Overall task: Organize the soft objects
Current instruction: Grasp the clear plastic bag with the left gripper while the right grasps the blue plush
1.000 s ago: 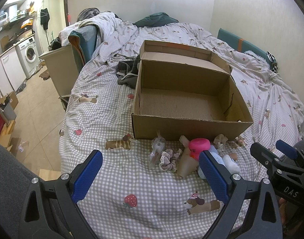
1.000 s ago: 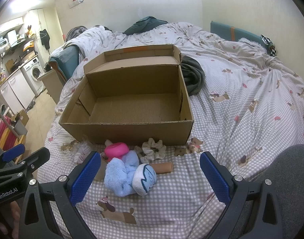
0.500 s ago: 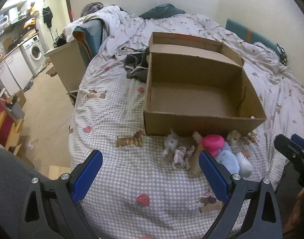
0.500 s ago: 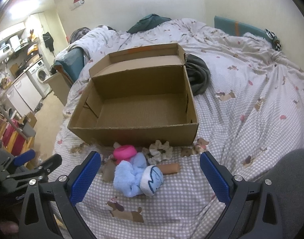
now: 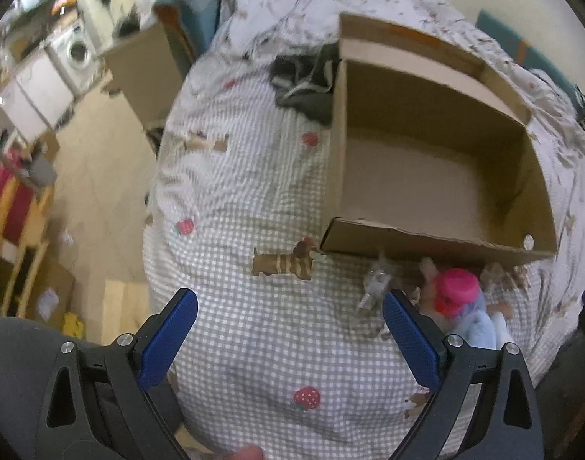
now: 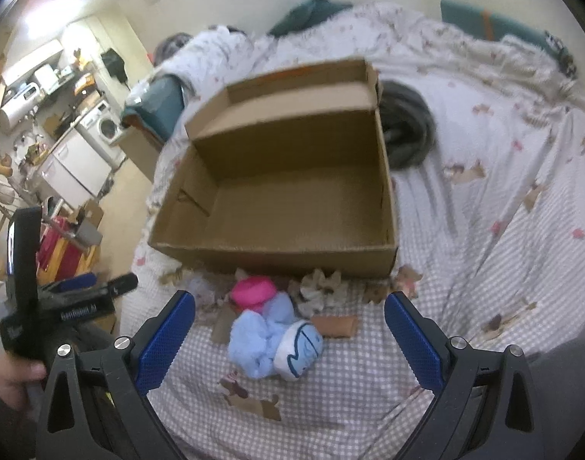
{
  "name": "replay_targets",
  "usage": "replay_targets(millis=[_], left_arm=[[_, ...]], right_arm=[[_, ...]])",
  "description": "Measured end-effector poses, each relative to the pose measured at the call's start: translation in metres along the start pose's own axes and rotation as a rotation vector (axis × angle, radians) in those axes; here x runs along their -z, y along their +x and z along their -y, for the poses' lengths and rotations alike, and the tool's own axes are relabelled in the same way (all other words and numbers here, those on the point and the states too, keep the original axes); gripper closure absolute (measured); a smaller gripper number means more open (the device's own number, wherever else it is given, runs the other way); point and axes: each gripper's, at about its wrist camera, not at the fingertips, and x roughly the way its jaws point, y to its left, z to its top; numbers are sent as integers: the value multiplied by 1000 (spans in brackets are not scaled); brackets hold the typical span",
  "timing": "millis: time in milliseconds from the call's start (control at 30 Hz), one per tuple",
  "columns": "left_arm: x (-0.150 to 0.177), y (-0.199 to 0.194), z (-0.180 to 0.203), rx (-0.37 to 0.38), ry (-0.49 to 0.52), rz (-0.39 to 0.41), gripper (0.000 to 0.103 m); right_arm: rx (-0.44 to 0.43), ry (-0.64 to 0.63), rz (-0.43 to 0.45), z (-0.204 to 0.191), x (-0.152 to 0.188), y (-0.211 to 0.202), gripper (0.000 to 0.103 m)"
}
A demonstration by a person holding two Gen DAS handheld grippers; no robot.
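My left gripper (image 5: 288, 326) hung above the checked bedsheet (image 5: 254, 345), jaws spread wide, holding nothing. My right gripper (image 6: 290, 329) was likewise wide apart and empty, aimed over the soft pile. My left hand (image 6: 12, 375) gripped its handle at the lower left of the right view. The cardboard box (image 6: 277, 191) stood open on the bed. Just in front of its near wall lay the blue plush (image 6: 262, 329), the pink item (image 6: 252, 291), a beige scrunchie (image 6: 317, 291) and a brown roll (image 6: 334, 326)
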Motion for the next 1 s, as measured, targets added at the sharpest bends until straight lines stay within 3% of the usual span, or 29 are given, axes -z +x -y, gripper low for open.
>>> replay_targets(millis=[133,300,367,467,600,700,733,767,833,1000], left_arm=[[-11,19,-8,69,-88,-85,9],[-16,39,10,160,-73,-149,29],[-18,52,14,183,-90,-184,49],[-19,70,22,232,-102,-257,55],[-23,79,34,256,-87,-244,55],[-21,90,46,254,-58,-277,55],[-19,96,49,259,-50,-303,60],[-18,99,50,260,-50,-315,73],[-15,103,50,264,-66,-333,84],[-19,87,50,296,-63,-291,89]], right_arm=[[-7,16,-51,5,1,18,0],[-25,47,-83,9,6,34,0],[-34,67,-98,11,6,38,0],[-49,85,-100,14,6,41,0],[-95,133,-124,21,5,45,1],[-132,199,-151,31,6,50,1],[-140,220,-161,34,7,51,1],[-144,232,-170,36,7,53,3],[-145,252,-205,38,10,60,4],[-138,272,-331,32,20,84,19]])
